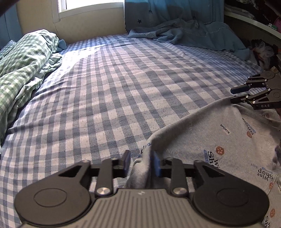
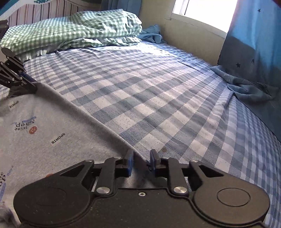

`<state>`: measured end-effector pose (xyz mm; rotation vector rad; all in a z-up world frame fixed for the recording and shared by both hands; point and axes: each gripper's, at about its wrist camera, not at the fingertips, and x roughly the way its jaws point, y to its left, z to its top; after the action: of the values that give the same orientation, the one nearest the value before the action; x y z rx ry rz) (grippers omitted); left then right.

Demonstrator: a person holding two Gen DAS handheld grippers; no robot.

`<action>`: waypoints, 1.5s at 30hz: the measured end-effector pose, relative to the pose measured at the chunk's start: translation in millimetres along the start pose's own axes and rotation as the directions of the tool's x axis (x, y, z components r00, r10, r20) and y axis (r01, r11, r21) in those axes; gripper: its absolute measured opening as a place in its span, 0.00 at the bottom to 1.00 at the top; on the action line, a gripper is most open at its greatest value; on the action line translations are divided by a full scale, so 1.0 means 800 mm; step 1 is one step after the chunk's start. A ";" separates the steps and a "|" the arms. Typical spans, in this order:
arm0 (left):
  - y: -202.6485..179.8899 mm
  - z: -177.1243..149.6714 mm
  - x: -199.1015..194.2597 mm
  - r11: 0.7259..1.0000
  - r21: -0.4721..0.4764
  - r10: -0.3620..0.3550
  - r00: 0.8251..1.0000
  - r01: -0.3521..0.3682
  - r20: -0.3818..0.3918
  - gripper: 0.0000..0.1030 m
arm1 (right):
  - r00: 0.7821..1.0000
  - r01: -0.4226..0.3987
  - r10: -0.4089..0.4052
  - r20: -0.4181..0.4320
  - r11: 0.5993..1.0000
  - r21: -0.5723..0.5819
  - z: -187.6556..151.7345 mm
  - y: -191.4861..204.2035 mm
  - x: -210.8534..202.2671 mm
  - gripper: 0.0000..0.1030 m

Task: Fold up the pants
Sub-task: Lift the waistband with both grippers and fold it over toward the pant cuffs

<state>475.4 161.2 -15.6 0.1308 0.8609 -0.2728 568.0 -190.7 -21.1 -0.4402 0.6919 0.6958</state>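
Both grippers, left [image 1: 139, 162] and right [image 2: 141, 163], jaws apart over "SPORTS"/"Wine Shop"-printed grey pants [image 1: 219, 140].

Two wrist-mounted fisheye cameras look down along their gripper fingers, close over a bed [image 1: 114, 84] with a checked sheet. The left view faces the window [image 1: 91, 5] at 12 o'clock; the right finds it at 1 o'clock. Both share the sheet, the green checked bedding [image 2: 73, 29] and grey pants [image 2: 43, 136].

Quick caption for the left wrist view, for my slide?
Left tool open astride the folded edge of grey printed cotton pants on a blue-and-white checked bedsheet; right tool at the far corner.
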 end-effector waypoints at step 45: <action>-0.185 -0.266 -0.253 0.804 0.567 -0.019 0.946 -0.178 0.323 0.03 | 0.957 0.243 -0.217 0.194 0.962 -0.123 -0.221 0.331 -0.350 0.00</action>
<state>151.9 103.8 1.2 0.6935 0.4224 -0.4648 147.4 -230.4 16.3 -0.5752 0.4132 0.5579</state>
